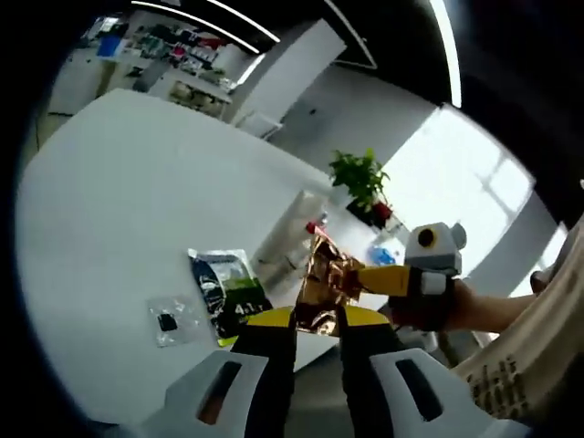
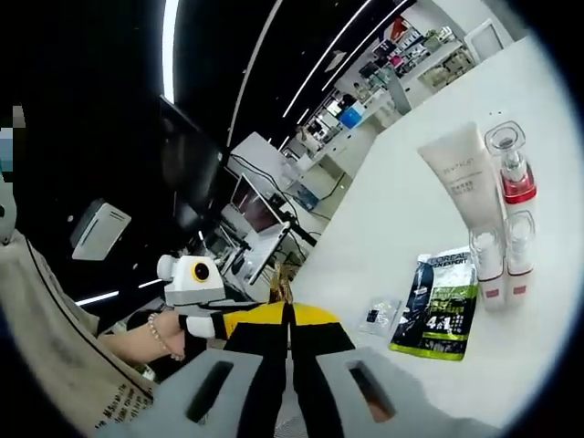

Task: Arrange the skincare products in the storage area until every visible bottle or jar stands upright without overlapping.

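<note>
Above white surface [image 1: 119, 210], crinkled gold foil packet [image 1: 321, 283] gripped by both left claw [image 1: 318, 321] and right claw [image 2: 289, 315]; green-black sachet [image 2: 440, 306] lies flat.

Window glare, perhaps slight blur.

On the white desk [image 2: 429, 228] I see a white tube [image 2: 464, 173] lying flat beside a clear bottle with a red base [image 2: 511, 164], also on its side. Just below them lie two small clear bottles [image 2: 500, 255] with white and pink ends, side by side. A dark-and-green sachet [image 2: 440, 301] and a small clear packet [image 2: 378, 314] lie flat nearby. A crinkled gold pouch [image 1: 321, 287] is pinched between both hand-held grippers.
</note>
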